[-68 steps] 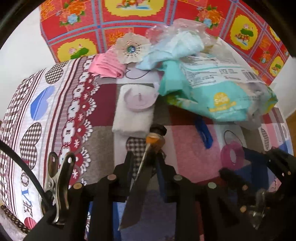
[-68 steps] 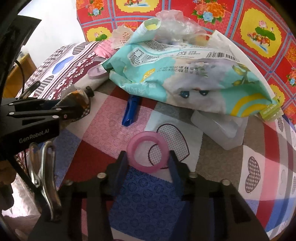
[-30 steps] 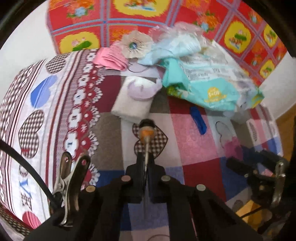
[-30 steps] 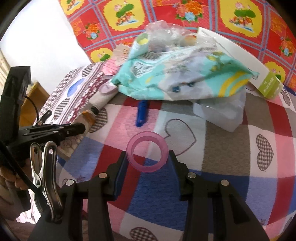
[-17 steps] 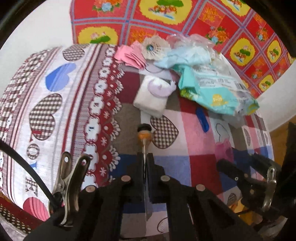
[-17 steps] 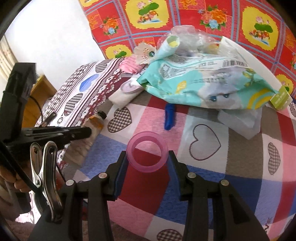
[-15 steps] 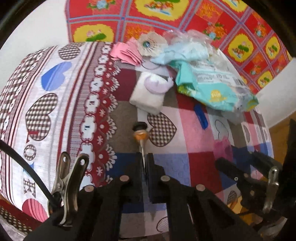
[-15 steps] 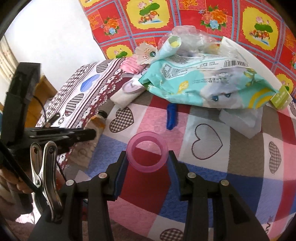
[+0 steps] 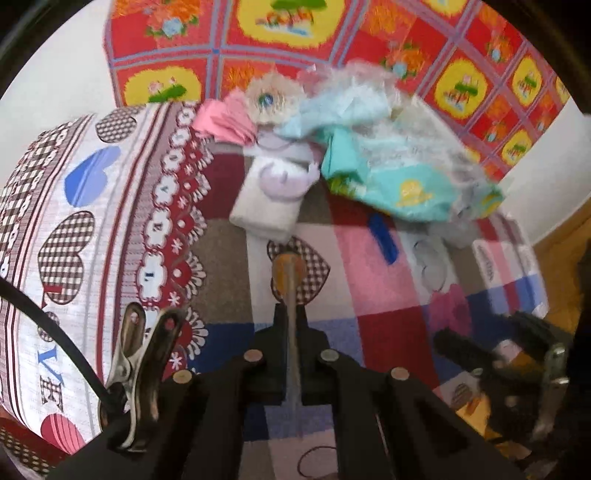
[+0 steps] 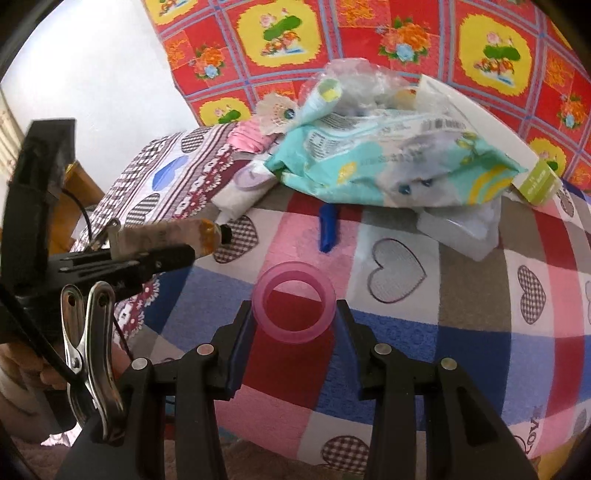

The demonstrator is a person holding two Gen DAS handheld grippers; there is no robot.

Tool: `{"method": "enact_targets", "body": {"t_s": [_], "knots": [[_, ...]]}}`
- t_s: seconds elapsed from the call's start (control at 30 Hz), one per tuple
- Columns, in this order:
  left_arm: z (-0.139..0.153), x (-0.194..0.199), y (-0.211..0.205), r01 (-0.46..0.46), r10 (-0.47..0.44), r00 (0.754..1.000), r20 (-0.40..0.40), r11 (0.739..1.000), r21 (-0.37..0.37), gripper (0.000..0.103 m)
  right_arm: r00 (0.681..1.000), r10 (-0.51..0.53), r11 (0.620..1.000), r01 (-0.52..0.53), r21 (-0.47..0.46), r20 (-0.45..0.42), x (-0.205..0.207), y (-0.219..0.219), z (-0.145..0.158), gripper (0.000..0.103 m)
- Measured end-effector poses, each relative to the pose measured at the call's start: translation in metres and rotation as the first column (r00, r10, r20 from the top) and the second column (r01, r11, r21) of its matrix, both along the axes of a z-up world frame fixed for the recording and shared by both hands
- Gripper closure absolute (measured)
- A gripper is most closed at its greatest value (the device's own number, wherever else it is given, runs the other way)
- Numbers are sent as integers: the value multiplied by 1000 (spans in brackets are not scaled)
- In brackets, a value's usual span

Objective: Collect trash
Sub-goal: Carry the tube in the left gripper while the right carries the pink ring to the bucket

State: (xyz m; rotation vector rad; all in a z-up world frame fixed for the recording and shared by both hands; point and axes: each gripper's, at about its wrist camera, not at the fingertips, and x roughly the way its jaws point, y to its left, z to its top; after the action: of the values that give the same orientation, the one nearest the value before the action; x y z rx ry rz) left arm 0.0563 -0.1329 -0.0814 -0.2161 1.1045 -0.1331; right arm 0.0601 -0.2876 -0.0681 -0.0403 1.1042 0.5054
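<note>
My left gripper [image 9: 290, 314] is shut on a flattened tube with an orange neck and black cap [image 9: 287, 273], held above the quilt; the tube also shows from the side in the right wrist view [image 10: 173, 232]. My right gripper [image 10: 293, 314] is shut on a pink plastic ring [image 10: 294, 306], held above the bed. A pile of trash lies at the back: a teal wipes packet [image 10: 388, 166], clear plastic wrap [image 10: 362, 81], a blue scrap [image 10: 328, 227] and a clear plastic lid [image 10: 458, 229].
A white tissue pack with a lilac lid [image 9: 269, 195] and folded pink paper [image 9: 225, 122] lie by the pile. A patchwork heart quilt [image 10: 461, 332] covers the bed. A red floral cloth [image 10: 388, 33] hangs behind. The right gripper shows at the left wrist view's lower right [image 9: 480, 354].
Both grippers have lifted and drawn back from the trash pile, each still holding its item. The pile has not moved.
</note>
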Motion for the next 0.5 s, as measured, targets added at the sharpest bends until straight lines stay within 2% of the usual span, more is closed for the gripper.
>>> {"method": "enact_targets", "body": {"t_s": [0.2, 0.5], "knots": [[24, -21, 31, -49, 51, 996, 68, 999, -24, 101, 999, 54, 999, -54, 6, 7, -7, 30, 6, 60], [48, -42, 97, -148, 148, 984, 94, 989, -11, 101, 995, 98, 995, -98, 17, 35, -24, 64, 18, 60]]}}
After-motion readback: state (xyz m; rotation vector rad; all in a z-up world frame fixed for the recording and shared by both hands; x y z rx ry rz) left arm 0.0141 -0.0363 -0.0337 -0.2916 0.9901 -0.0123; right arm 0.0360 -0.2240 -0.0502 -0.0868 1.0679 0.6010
